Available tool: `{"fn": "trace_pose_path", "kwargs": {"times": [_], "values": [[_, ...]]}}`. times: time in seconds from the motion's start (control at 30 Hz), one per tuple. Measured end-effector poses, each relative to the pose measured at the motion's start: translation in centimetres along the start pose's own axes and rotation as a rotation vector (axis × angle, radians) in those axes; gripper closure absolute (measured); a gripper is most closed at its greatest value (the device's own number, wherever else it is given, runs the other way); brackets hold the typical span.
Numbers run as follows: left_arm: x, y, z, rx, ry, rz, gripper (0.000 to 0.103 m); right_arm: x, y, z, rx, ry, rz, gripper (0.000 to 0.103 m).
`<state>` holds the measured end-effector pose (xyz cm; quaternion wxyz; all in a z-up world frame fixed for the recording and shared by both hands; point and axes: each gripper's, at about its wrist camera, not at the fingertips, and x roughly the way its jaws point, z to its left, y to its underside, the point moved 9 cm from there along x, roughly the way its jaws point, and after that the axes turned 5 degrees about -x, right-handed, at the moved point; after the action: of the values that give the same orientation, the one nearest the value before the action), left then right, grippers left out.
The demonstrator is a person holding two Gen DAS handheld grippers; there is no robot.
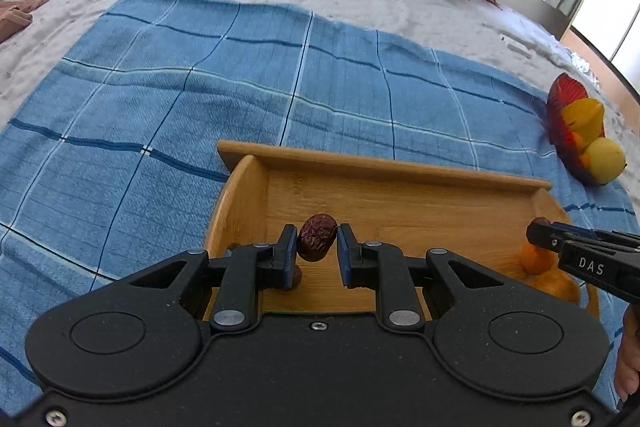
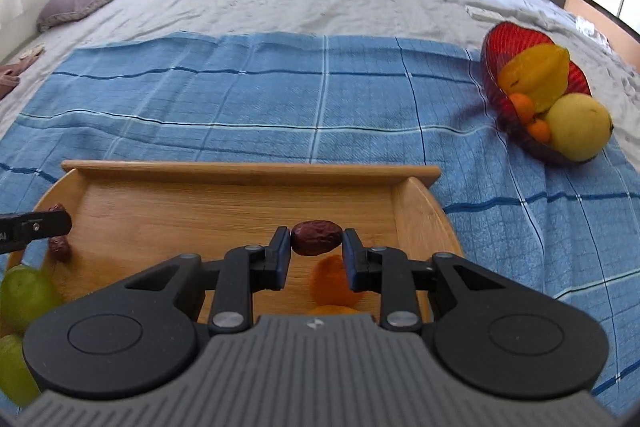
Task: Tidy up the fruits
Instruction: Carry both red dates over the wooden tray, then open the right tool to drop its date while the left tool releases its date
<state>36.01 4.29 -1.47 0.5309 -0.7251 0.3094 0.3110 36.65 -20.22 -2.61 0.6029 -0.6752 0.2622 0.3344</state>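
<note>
- In the left wrist view, the left gripper (image 1: 317, 241) sits low in the centre of the frame, its blue-padded fingers (image 1: 289, 254) clamped on a wrinkled dark-red date (image 1: 317, 237) held above the floor of the wooden tray (image 1: 384, 169).
- A second date (image 1: 296, 277) lies on the tray floor just below and behind the left finger, largely hidden by it.
- At the right edge of that view the right gripper (image 1: 538, 227) reaches in over the tray, with small orange fruits (image 1: 538, 259) beneath it.
- In the right wrist view, the right gripper (image 2: 316, 242) is at lower centre, its fingers (image 2: 352, 259) grasping another red date (image 2: 316, 237) lengthwise, lifted clear of the tray (image 2: 248, 169).
- Orange fruits (image 2: 330, 277) lie on the tray directly under this held date, partly covered by the gripper body.
- At the left edge of the right wrist view, the left gripper's tip (image 2: 52, 223) shows with its date (image 2: 57, 207) peeking above it, and one more date (image 2: 60, 249) resting on the tray just below.
- Green fruits (image 2: 24, 293) fill the lower left corner of that view, at the tray's near left end.
- A red mesh basket (image 2: 500, 67) stands at the upper right on the blue checked cloth (image 2: 240, 99), well apart from the tray, holding a yellow star fruit (image 2: 536, 71), small oranges (image 2: 522, 107) and a large yellow-green round fruit (image 2: 578, 127).
</note>
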Motion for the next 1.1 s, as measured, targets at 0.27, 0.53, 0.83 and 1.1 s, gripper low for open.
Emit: {"fn": "trace_pose_path", "kwargs": {"times": [0.27,0.53,0.83,1.1], "values": [[1.1,-0.1,0.2,-0.010,0.004,0.006,0.083,1.1,0.2,-0.3,0.001,0.018,0.008,0.070],[2.0,-0.2,0.4,-0.003,-0.013,0.008,0.083,2.2,0.2,-0.8,0.030,0.022,0.020,0.070],[3.1,0.1,0.7,0.001,-0.030,0.017,0.083,2.8,0.4,-1.2,0.043,0.023,0.020,0.071],[3.2,0.0,0.8,-0.001,-0.028,0.009,0.082,3.2,0.7,-1.8,0.057,0.036,0.026,0.070]]}}
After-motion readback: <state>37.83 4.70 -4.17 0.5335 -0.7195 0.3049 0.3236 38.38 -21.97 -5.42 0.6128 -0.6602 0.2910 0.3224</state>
